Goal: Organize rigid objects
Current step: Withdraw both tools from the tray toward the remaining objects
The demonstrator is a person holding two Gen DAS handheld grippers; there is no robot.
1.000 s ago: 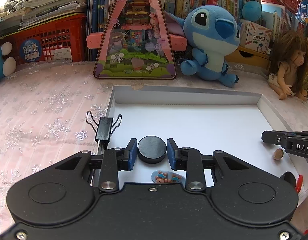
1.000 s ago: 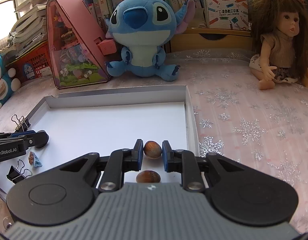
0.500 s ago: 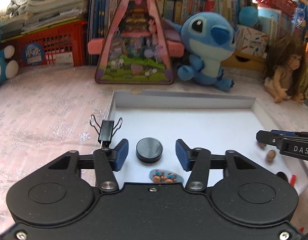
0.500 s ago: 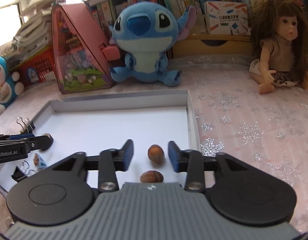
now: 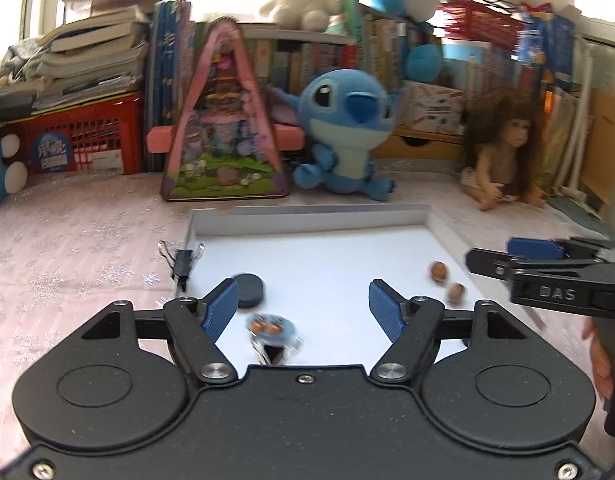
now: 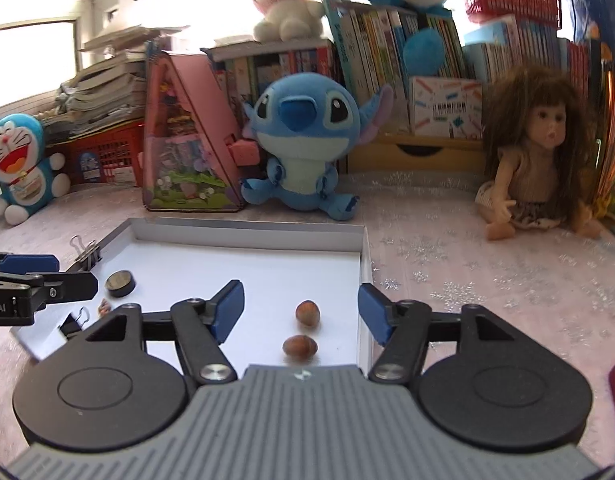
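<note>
A white shallow box [image 5: 315, 216] [image 6: 243, 232] lies on the pink cloth. In it lie a black puck [image 5: 248, 289] [image 6: 120, 283], a small blue charm [image 5: 272, 326] and two hazelnuts [image 6: 307, 313] [image 6: 300, 347], also in the left wrist view [image 5: 438, 270] [image 5: 456, 292]. My left gripper [image 5: 303, 308] is open and empty above the box's near left part. My right gripper [image 6: 300, 308] is open and empty above the hazelnuts. Each gripper shows in the other's view [image 5: 547, 276] [image 6: 39, 284].
A black binder clip [image 5: 182, 261] [image 6: 86, 256] sits on the box's left rim; another [image 6: 73, 322] is at its near left corner. A pink triangular toy house [image 5: 223, 136], a blue plush [image 5: 347, 132], a doll [image 6: 539, 160], a red crate [image 5: 79, 140] and bookshelves stand behind.
Both grippers opened wide, released the puck and the hazelnut into the box, and lifted back away from them.
</note>
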